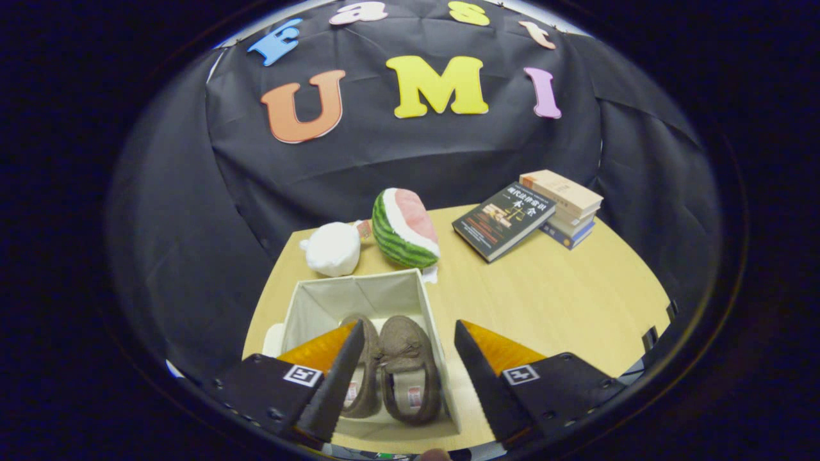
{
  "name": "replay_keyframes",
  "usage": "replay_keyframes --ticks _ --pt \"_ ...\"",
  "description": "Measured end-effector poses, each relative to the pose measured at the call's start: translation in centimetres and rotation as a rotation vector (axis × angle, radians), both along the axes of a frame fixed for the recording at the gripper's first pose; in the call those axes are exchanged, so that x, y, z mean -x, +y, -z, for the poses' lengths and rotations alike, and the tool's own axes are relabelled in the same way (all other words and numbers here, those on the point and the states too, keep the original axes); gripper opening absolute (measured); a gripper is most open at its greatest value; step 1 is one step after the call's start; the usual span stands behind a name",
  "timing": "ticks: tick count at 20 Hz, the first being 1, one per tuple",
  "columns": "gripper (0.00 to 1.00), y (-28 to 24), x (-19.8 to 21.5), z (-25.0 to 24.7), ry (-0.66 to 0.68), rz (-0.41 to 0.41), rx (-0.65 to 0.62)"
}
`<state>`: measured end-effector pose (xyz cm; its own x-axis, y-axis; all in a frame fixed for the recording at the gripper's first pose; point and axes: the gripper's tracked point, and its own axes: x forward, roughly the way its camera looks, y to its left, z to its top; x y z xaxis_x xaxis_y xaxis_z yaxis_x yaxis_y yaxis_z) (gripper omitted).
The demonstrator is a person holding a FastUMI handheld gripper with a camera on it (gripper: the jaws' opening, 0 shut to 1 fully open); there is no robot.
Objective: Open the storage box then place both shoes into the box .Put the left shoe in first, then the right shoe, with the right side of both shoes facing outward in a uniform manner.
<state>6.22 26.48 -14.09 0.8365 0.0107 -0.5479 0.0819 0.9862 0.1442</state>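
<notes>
Above wooden table [564,301]: hand-held gripper [410,339] spread empty over shoes [392,371].

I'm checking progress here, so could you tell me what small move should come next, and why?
Probably lift the gripper straight up and away. Both brown shoes, one beside the other, already lie side by side in the open white storage box, and the jaws stand open, holding nothing, so little seems left to place.

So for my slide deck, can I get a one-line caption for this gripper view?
Open gripper above the storage box, both brown shoes side by side inside it.
</notes>
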Motion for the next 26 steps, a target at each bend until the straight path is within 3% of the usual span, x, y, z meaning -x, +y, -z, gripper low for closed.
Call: replay_keyframes --ticks 1,9,16,21,26 --pt "0.96 -0.5 0.1 -1.0 -0.028 -0.008 0.007" --pt "0.96 -6.3 1.8 -10.2 -0.281 -0.075 0.028" --pt "0.96 -14.4 4.1 -17.2 -0.434 -0.034 0.088" --pt "0.96 -19.5 4.9 -20.2 -0.503 0.001 0.109" --pt "0.96 -21.8 6.2 -21.3 -0.543 -0.013 0.093"
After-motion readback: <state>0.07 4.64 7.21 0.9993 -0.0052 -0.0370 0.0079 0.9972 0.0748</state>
